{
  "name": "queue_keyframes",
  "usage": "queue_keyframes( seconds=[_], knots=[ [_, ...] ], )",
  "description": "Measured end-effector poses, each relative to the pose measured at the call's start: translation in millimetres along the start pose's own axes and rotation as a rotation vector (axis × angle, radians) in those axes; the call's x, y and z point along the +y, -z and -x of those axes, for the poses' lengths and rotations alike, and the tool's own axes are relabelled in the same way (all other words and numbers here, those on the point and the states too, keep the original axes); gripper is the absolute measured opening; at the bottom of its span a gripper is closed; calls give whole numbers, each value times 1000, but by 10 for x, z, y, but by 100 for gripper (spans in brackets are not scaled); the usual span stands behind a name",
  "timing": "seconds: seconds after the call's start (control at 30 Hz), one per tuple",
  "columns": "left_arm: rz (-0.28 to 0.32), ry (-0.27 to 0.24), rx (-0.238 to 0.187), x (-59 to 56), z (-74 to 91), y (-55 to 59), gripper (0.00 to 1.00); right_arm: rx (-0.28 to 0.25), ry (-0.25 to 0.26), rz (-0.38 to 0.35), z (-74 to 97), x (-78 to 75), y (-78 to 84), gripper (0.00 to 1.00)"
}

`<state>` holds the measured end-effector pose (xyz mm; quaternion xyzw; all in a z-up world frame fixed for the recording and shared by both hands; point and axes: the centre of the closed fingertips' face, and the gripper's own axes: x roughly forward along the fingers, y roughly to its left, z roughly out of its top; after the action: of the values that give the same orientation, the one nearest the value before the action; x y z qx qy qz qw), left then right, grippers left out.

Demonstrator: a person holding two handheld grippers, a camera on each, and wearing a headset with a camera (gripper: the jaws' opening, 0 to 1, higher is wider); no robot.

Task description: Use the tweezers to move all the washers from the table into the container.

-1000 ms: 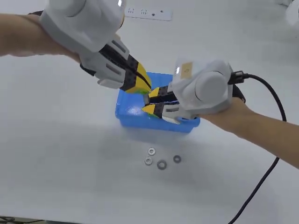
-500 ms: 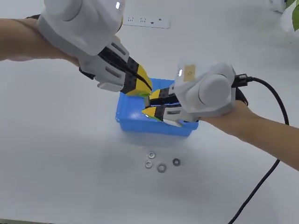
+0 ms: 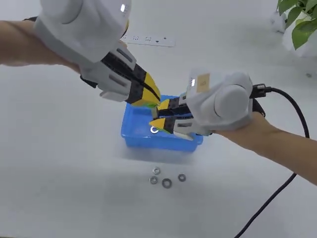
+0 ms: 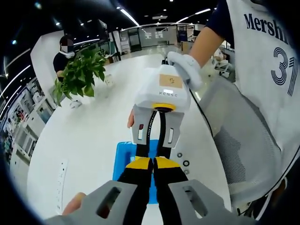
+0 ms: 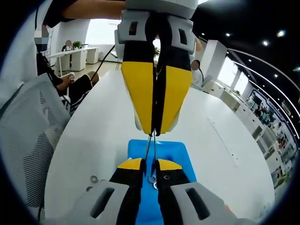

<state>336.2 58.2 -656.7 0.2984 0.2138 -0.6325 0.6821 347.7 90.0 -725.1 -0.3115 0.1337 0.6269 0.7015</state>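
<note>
Blue container (image 3: 130, 135) under tweezers (image 5: 151, 150) in left hand-held gripper (image 3: 151, 101); four washers (image 3: 167, 183) nearby

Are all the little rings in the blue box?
No, four washers lie on the table in front of the blue container.

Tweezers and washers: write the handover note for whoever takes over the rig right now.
Left gripper: shut on the tweezers, pointing down over the blue container.
Right gripper: shut on the tweezers lower down, near their tips.
One washer sits at the tweezers' tips over the container; I cannot tell whether it has been released.
The four washers lie on the table in front of the container.
Left to do: drop this washer in, then move those four.
</note>
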Motion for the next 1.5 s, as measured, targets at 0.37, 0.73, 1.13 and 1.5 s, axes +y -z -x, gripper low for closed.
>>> queue_keyframes(
  seconds=[0.37, 0.73, 1.13, 1.5],
  knots=[
    [-8, 9, 9, -332, 59, -123, 5, -18, -10, 21, 127, 287, -129, 11],
    [9, 17, -21, -585, 23, -168, 5, -31, -43, 31, 179, 565, -134, 11],
    [41, 28, -37, -805, -54, -50, 5, -28, -88, 2, 115, 831, -50, 11],
    [83, 38, -63, -920, -134, 10, 5, -20, -110, -41, 73, 968, 59, 11]
  ],
)
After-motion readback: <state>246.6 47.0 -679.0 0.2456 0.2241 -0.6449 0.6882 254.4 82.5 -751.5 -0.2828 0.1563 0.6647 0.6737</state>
